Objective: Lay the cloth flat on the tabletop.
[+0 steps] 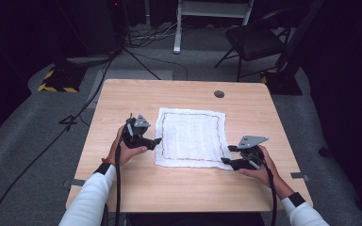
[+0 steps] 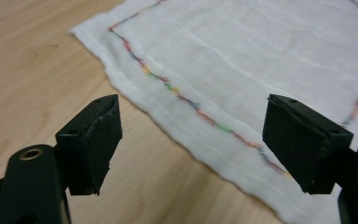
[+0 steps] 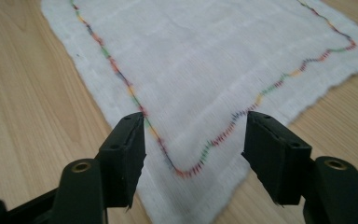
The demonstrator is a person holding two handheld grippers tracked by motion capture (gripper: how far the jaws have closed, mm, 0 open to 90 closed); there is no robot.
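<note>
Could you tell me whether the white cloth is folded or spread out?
Spread out: the white cloth lies flat in a single layer on the table, stitched border visible all round.

quick count: one white cloth (image 1: 191,137) with a multicolour stitched border, lying flat on one wooden counter (image 1: 179,181). two grippers, the left gripper (image 1: 156,140) and the right gripper (image 1: 228,154), one per hand, each with two black fingers (image 2: 91,142). two trailing cables. behind the counter, one black folding chair (image 1: 254,40) and one grommet hole (image 1: 219,93) in the top.
</note>
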